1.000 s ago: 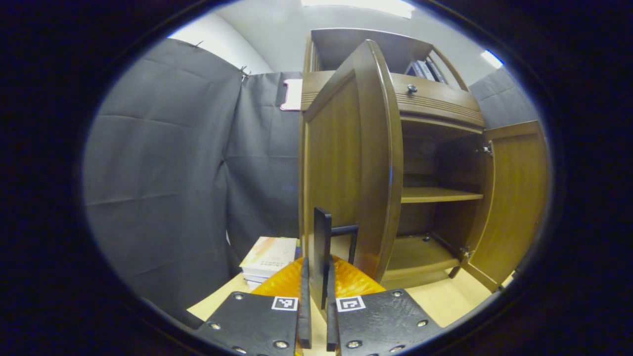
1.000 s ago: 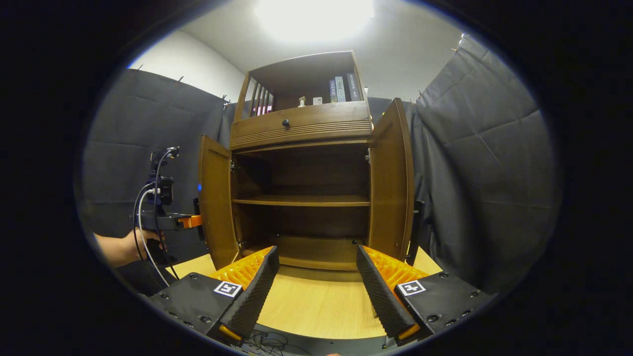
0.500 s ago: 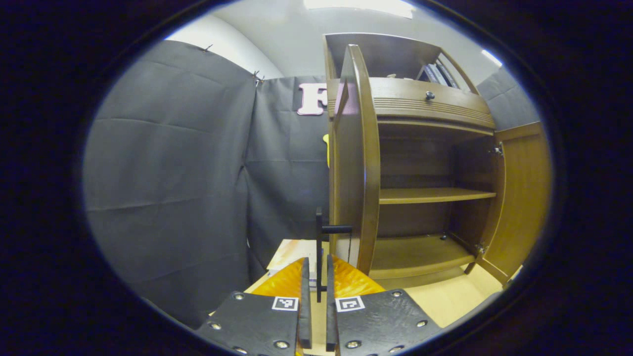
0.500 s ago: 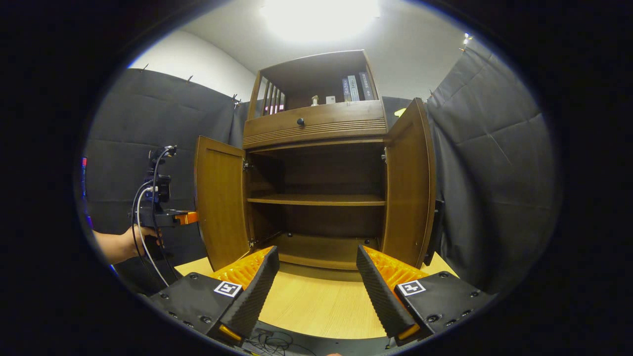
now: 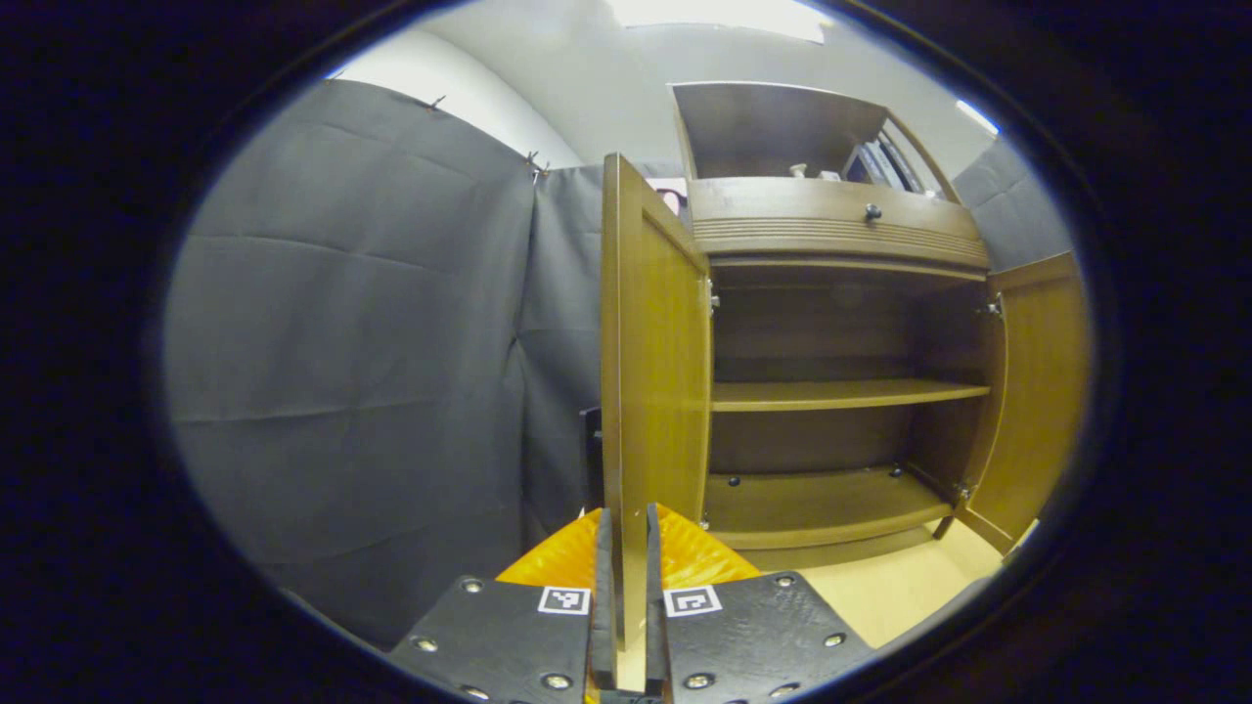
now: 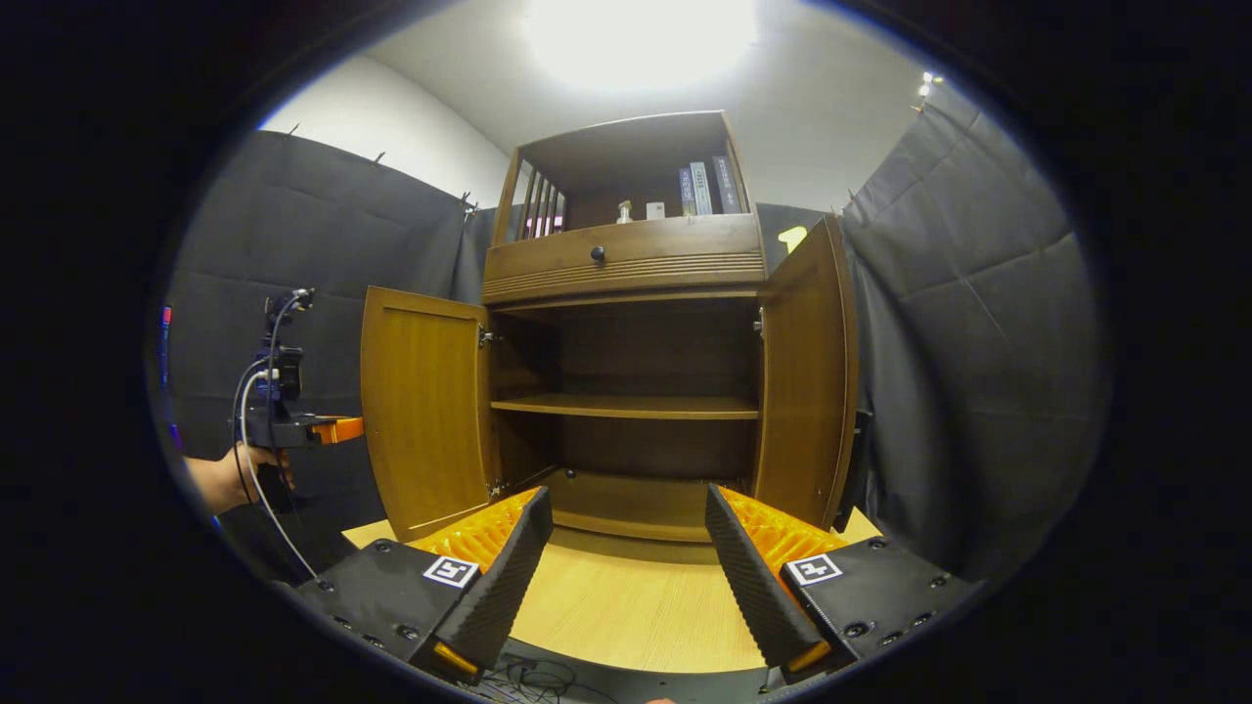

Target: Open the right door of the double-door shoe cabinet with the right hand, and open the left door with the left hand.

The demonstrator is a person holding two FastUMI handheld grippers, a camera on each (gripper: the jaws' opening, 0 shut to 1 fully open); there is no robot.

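Shoe cabinet (image 6: 626,293) is sitting on the light wood tabletop (image 6: 626,606), both lower doors standing open.

Left gripper (image 5: 626,606): fingers nearly closed, only a narrow slot between the pads, and the free edge of the left door (image 5: 650,372) is running down into that slot. Can't tell whether both pads are actually pressing on the edge. In the right gripper view the same gripper (image 6: 293,425) is showing at the outer side of the left door (image 6: 425,406), held by a hand (image 6: 230,479), with cables hanging off it. A dark handle (image 5: 590,455) is peeking out just behind the door edge.

Right gripper (image 6: 626,577): fingers spread wide, holding nothing, hanging over the tabletop in front of the cabinet, well apart from the right door (image 6: 807,381). That door is standing swung out toward the booth cloth.

Interior: one middle shelf (image 6: 626,406) and the bottom board (image 5: 812,499), both bare. Above the doors a drawer front with a dark knob (image 6: 597,253). Top open compartment is holding upright books (image 6: 702,186) and a small bottle (image 6: 623,210).
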